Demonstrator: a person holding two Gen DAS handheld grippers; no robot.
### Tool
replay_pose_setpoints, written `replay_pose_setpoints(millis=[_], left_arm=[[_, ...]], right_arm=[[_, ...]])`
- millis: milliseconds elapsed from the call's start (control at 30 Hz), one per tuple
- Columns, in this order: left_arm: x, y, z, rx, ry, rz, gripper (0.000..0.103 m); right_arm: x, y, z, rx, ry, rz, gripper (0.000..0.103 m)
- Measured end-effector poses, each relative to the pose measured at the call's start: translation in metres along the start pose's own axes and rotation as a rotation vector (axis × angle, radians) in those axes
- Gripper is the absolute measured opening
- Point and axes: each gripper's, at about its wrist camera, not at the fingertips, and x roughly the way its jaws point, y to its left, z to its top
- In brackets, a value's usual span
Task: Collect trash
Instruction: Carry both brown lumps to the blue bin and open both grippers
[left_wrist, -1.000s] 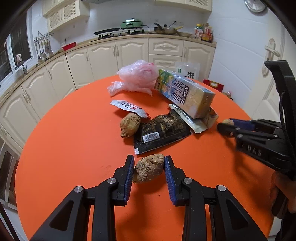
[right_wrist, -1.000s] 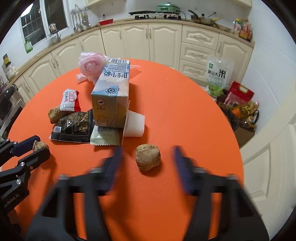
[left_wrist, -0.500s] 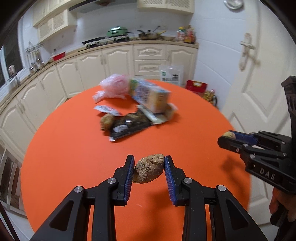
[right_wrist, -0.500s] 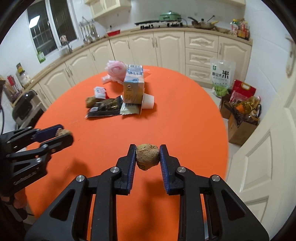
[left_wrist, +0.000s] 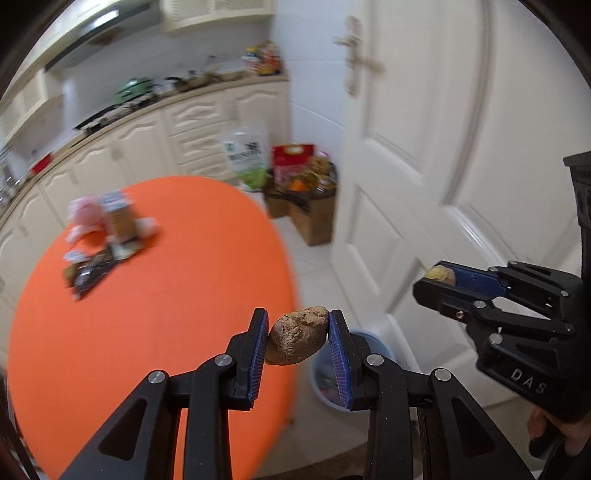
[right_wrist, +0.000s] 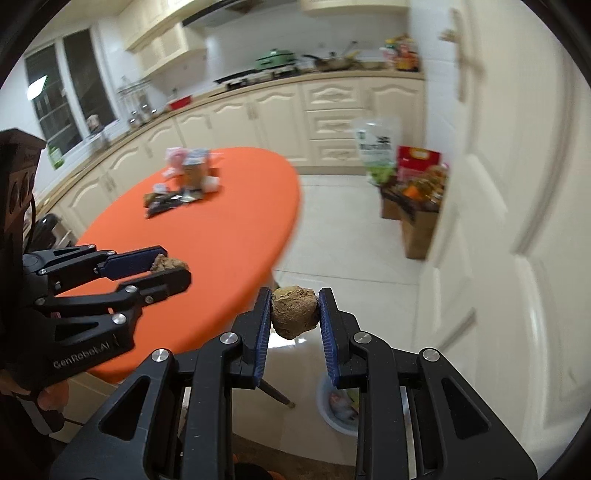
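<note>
A brown lump (left_wrist: 297, 340) sits pinched in my left gripper (left_wrist: 297, 341) past the orange table's (left_wrist: 155, 332) edge; my right gripper (right_wrist: 294, 314) clamps a second lump (right_wrist: 294, 312) over the floor. Below, a pale bin (right_wrist: 338, 410) is half hidden behind my fingers, its contents blurred. The leftover wrappers (left_wrist: 99, 236) near the table's far edge are smeared.

Left gripper (left_wrist: 297, 339) angled downward, blue pads pinching a brown lump (left_wrist: 297, 340), right gripper (right_wrist: 294, 314) beside it to the right, likewise angled down, clamped on a second lump (right_wrist: 294, 312)
</note>
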Motion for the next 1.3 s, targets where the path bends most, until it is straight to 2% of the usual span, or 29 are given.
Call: replay_pose_setpoints(millis=[100, 233, 500, 533, 600, 700, 867, 1033, 1067, 1100, 1167, 1300], left_arm=[[0.016, -0.037, 0.002, 0.061, 0.027, -0.024, 0.029], [0.044, -0.066, 0.005, 0.116, 0.078, -0.032, 0.029], [0.099, -0.1, 0.013, 0.16, 0.171, -0.029, 0.032], [0.106, -0.104, 0.015, 0.164, 0.184, -0.026, 0.033], [0.119, -0.111, 0.022, 0.166, 0.202, -0.029, 0.045], [0.133, -0.113, 0.031, 0.158, 0.21, -0.018, 0.052], [0.136, -0.111, 0.033, 0.164, 0.198, 0.05, 0.052], [0.12, -0.108, 0.031, 0.145, 0.15, 0.141, 0.056], [0.115, -0.107, 0.032, 0.142, 0.142, 0.154, 0.058], [0.109, -0.107, 0.03, 0.14, 0.133, 0.155, 0.058], [0.1, -0.105, 0.029, 0.133, 0.118, 0.147, 0.058], [0.071, -0.088, 0.028, 0.086, 0.083, 0.123, 0.059]], right_arm=[[-0.006, -0.03, -0.017, 0.055, 0.012, -0.003, 0.024], [-0.004, -0.065, -0.038, 0.106, 0.035, -0.029, 0.024], [0.017, -0.108, -0.063, 0.16, 0.094, -0.034, 0.024], [0.019, -0.112, -0.066, 0.166, 0.098, -0.034, 0.024], [0.026, -0.12, -0.072, 0.173, 0.116, -0.046, 0.024], [0.033, -0.127, -0.08, 0.182, 0.136, -0.045, 0.025], [0.048, -0.132, -0.091, 0.195, 0.171, -0.031, 0.026], [0.063, -0.129, -0.092, 0.196, 0.177, -0.006, 0.028], [0.066, -0.127, -0.091, 0.197, 0.172, 0.002, 0.032], [0.068, -0.125, -0.091, 0.203, 0.171, 0.004, 0.043], [0.072, -0.122, -0.09, 0.218, 0.177, 0.007, 0.053], [0.066, -0.117, -0.088, 0.234, 0.181, 0.002, 0.055]])
